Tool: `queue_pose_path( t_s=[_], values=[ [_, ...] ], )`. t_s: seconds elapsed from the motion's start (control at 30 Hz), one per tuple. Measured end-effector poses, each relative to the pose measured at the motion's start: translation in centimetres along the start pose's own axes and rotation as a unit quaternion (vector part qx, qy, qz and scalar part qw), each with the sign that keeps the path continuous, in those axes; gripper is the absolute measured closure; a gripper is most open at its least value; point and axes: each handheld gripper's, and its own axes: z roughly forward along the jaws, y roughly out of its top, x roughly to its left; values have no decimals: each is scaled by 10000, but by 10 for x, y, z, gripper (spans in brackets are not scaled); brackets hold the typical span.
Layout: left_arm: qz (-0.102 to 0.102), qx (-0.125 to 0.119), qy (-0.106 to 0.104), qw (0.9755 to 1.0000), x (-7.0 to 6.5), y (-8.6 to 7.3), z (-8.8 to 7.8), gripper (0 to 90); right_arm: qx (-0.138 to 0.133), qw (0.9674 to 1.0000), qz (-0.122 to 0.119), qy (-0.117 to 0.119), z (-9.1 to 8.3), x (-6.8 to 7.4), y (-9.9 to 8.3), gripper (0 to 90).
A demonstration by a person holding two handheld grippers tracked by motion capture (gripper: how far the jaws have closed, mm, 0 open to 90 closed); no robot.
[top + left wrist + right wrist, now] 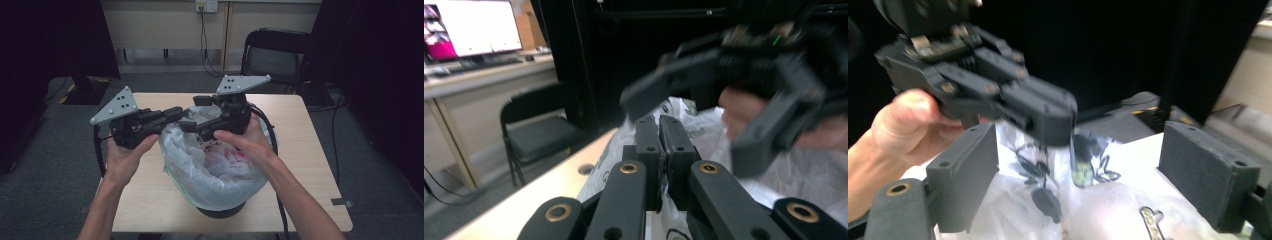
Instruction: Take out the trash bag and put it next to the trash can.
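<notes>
A white plastic bag lines a black bin standing on the wooden table. My left gripper reaches in from the left at the bag's near-left rim. In the left gripper view its jaws are pressed together, with the bag's film drawn up around the tips. My right gripper hovers over the bag's far rim, facing the left one. Its two pads stand far apart, and the printed bag lies below them untouched. The left gripper sits blurred just beyond those pads.
Crumpled rubbish with a pink patch lies inside the bag. A black folding chair stands behind the table, with cables hanging from a wall socket. Each gripper's cable trails off the table's sides. A lit screen stands on a far desk.
</notes>
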Motion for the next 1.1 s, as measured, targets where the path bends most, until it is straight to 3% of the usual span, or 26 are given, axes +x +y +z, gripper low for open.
queue_pose_path(
  t_s=[0.07, 0.13, 0.17, 0.23, 0.33, 0.37, 0.4, 0.43, 0.5, 0.57, 0.63, 0.67, 0.73, 0.77, 0.83, 0.93, 0.97, 1.0, 1.03, 1.1],
  values=[
    [1, -62, 78, 9999, 1, 6, -2, 882, 8, 9992, 169, 363, 1, -2, 0, 149],
    [-26, -70, 110, 9999, 4, 10, -2, 884, 46, 9961, 361, 807, 0, -2, 0, 147],
    [-26, -70, 110, 9999, 4, 10, -2, 884, 46, 9961, 361, 807, 0, -2, 0, 147],
    [-104, -86, 156, 9998, 7, 13, 2, 885, 81, 9930, 309, 1134, -2, 4, -2, 146],
    [-115, -52, 196, 9997, 8, 14, 6, 887, 244, 9957, 5, 892, -2, 10, -4, 148],
    [-121, -72, 202, 9997, 9, 15, 8, 887, 244, 9957, 5, 892, -2, 10, -4, 148],
    [-154, -129, 162, 9997, 10, 16, 10, 886, 514, 9968, -281, 536, 1, 16, -6, 240],
    [-301, -269, -20, 9992, 13, 17, 12, 885, 616, 9965, -420, 383, 2, 17, -7, 389],
    [-358, -324, -263, 9985, 17, 15, 13, 872, 870, 9937, -685, -170, 4, 17, -7, 651],
    [-443, -450, -545, 9965, 19, 12, 11, 726, 810, 9943, -670, -155, 2, 13, -7, 820],
    [-367, -476, -705, 9957, 19, 9, 9, 463, 654, 9954, -659, -227, -4, 9, -4, 872],
    [-329, -451, -771, 9955, 18, 7, 9, 380, 532, 9966, -599, -199, -8, 7, -2, 882],
    [-251, -384, -826, 9955, 16, 6, 10, 277, 335, 9984, -442, -130, -16, 2, 7, 889],
    [-93, -274, -972, 9948, 11, 5, 16, 274, 191, 9992, -338, -74, -19, 0, 12, 890],
    [104, -63, -1000, 9949, 2, 3, 24, 323, -56, 9997, -227, 38, -25, -1, 21, 892],
    [377, 220, -852, 9954, -6, 1, 30, 641, -206, 9995, -204, 133, -31, 3, 31, 884],
    [365, 195, -864, 9954, -6, 1, 29, 748, -169, 9995, -227, 121, -32, 4, 31, 827],
    [362, 155, -838, 9957, -5, 2, 27, 827, -158, 9995, -212, 183, -34, 4, 30, 693],
    [369, 110, -801, 9960, -4, 3, 24, 869, -153, 9994, -190, 232, -35, 3, 29, 559],
    [295, -1, -745, 9968, -1, 4, 18, 886, -88, 9996, -238, 89, -40, 3, 28, 359]
  ],
)
